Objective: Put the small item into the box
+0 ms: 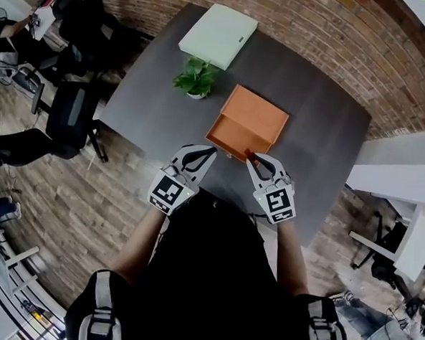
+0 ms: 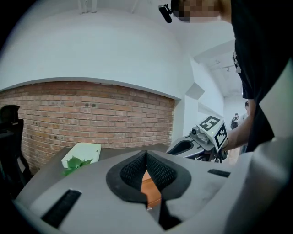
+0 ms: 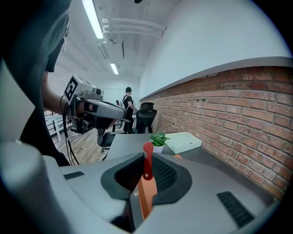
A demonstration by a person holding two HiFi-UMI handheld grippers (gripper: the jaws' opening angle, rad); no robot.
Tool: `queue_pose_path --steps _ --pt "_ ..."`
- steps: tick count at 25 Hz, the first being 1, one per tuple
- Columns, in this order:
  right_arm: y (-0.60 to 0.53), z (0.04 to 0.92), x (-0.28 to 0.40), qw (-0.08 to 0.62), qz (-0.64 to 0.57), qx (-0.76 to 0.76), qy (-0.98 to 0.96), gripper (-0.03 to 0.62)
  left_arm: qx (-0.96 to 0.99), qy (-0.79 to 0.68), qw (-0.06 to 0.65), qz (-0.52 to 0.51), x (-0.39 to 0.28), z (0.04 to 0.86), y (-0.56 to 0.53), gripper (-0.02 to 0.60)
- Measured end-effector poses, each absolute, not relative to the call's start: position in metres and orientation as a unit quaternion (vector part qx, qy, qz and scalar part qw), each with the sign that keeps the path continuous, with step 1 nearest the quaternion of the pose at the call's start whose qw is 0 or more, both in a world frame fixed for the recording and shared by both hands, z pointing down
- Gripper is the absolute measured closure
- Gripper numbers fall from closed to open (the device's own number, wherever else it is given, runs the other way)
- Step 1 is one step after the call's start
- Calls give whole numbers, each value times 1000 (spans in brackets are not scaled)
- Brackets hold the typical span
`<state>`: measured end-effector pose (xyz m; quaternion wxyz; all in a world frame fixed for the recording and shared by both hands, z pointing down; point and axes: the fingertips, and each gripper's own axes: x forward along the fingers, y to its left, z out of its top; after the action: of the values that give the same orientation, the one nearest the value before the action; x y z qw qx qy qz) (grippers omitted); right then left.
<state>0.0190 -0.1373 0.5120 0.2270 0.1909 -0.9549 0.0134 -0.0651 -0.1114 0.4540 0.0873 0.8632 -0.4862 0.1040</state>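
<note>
Table (image 1: 322, 136), dark grey, carries a flat white case (image 1: 218, 34), an open orange box (image 1: 248, 121) and a potted plant (image 1: 196, 78). Left gripper (image 1: 213, 151) is clenched, pad tips meeting, near the box's front rim. Right gripper (image 1: 252, 158) grasps the small red item (image 3: 147, 160) at that rim.

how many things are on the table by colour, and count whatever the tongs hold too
orange: 1, the open box
white: 1, the flat box
green: 1, the potted plant
red: 1, the small item, gripped in the right tongs
total: 4
</note>
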Motion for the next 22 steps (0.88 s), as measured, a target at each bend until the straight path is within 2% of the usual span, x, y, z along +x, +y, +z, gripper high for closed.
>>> queue_pose_path --steps 13,22 --pt "-181 527 2 252 33 268 -929 528 909 -394 91 100 -77 468 -176 558" --pt "-189 573 -3 284 57 272 -918 528 918 -371 101 100 -81 491 -201 558"
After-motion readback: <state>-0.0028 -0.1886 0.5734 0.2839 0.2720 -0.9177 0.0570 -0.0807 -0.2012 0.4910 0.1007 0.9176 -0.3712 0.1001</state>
